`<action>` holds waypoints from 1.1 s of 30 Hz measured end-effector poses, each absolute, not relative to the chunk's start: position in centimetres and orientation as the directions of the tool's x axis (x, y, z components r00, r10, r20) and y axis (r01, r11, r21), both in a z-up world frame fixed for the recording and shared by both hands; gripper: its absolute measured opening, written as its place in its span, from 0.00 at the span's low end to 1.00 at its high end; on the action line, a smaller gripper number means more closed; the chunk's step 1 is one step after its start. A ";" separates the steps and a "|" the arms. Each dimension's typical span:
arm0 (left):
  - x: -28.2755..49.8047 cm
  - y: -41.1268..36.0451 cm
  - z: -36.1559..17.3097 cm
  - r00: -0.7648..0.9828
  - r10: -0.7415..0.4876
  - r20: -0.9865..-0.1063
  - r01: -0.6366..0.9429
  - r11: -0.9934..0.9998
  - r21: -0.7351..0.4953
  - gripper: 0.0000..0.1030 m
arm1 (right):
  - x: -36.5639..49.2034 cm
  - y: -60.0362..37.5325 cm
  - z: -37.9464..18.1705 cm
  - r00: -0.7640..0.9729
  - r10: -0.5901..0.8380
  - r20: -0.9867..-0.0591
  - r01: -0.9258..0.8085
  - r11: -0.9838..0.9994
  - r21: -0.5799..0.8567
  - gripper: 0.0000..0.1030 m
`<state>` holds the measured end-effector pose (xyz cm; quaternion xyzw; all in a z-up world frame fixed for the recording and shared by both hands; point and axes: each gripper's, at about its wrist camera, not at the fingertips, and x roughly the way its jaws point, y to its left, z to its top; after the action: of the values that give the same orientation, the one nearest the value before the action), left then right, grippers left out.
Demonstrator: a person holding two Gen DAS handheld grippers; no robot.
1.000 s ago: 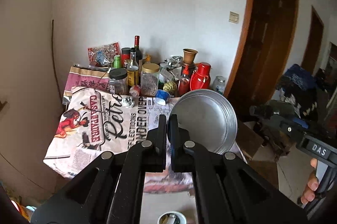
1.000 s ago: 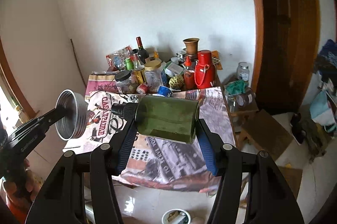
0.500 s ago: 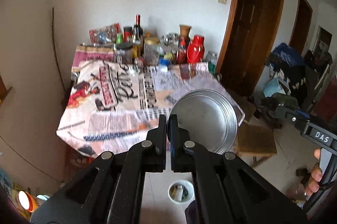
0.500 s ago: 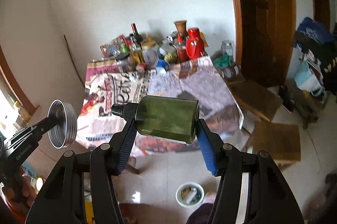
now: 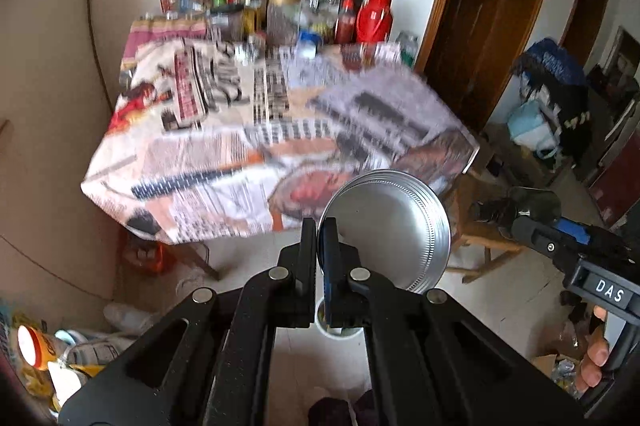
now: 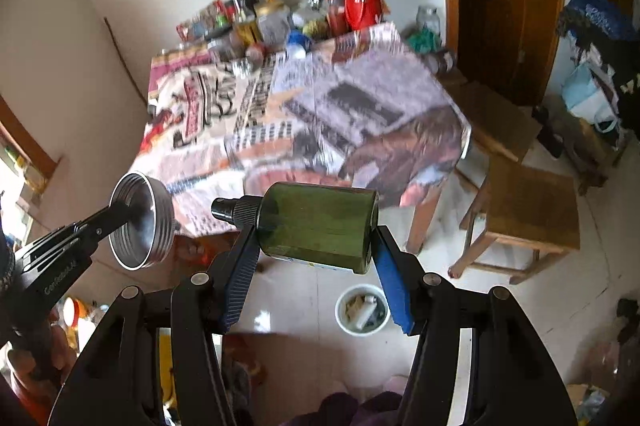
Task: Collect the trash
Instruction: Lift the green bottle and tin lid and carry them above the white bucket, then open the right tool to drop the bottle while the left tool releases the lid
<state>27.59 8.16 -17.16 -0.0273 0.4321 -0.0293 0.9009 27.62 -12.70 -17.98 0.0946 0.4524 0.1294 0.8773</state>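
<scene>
Left gripper [image 5: 319, 246] clamped on metal lid [image 5: 386, 230] by its rim. Right gripper [image 6: 316, 258] grasping green bottle [image 6: 316, 224] sideways. Both held above white bin [image 6: 363, 310] on floor, probably for dropping in.

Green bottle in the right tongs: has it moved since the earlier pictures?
Yes. The green bottle has come off the table towards the white bin on the floor.
</scene>
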 end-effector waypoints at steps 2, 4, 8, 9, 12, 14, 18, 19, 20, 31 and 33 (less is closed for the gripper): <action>28.3 7.4 -20.1 0.586 -0.073 -0.807 0.024 0.997 -0.072 0.01 | 28.2 -12.8 -20.4 0.514 0.323 -0.795 -0.158 0.946 0.283 0.53; 28.9 6.7 -22.7 0.551 -0.061 -0.832 0.019 0.998 -0.061 0.01 | 28.4 -12.9 -22.5 0.488 0.325 -0.810 -0.173 0.946 0.275 0.53; 29.9 5.8 -29.1 0.468 -0.050 -0.882 -0.015 0.998 -0.065 0.01 | 29.7 -13.3 -28.0 0.417 0.317 -0.852 -0.192 0.947 0.259 0.53; 30.1 5.6 -30.5 0.448 -0.049 -0.893 -0.026 0.997 -0.068 0.01 | 30.1 -13.5 -29.5 0.398 0.313 -0.862 -0.193 0.947 0.255 0.53; 30.6 5.3 -35.2 0.387 -0.047 -0.921 -0.052 0.996 -0.073 0.01 | 31.3 -13.9 -34.1 0.341 0.281 -0.897 -0.200 0.954 0.222 0.53; 30.7 5.0 -38.2 0.351 -0.040 -0.936 -0.056 0.996 -0.064 0.01 | 32.0 -14.2 -37.8 0.287 0.266 -0.920 -0.204 0.956 0.212 0.53; 30.7 4.9 -44.6 0.276 -0.025 -0.961 -0.078 0.996 -0.048 0.01 | 32.7 -14.6 -43.9 0.204 0.244 -0.948 -0.219 0.955 0.198 0.53; 30.7 5.0 -45.7 0.263 -0.025 -0.964 -0.086 0.995 -0.049 0.01 | 32.8 -14.5 -45.6 0.184 0.238 -0.954 -0.225 0.955 0.194 0.53; 30.7 5.1 -46.9 0.250 -0.024 -0.968 -0.096 0.994 -0.049 0.01 | 32.9 -14.4 -46.7 0.173 0.236 -0.956 -0.228 0.954 0.195 0.53; 31.5 6.1 -56.5 0.175 -0.026 -0.984 -0.165 0.985 -0.055 0.01 | 34.4 -12.9 -55.0 0.026 0.352 -0.936 -0.204 0.918 0.339 0.63; 31.7 5.7 -57.4 0.169 -0.037 -0.985 -0.156 0.986 -0.064 0.01 | 34.4 -13.0 -55.4 0.024 0.350 -0.936 -0.200 0.919 0.339 0.63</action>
<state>31.69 5.66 -57.36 -0.0749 0.6433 0.0392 0.7609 34.38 -12.95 -55.38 0.0559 0.6713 0.1927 0.7135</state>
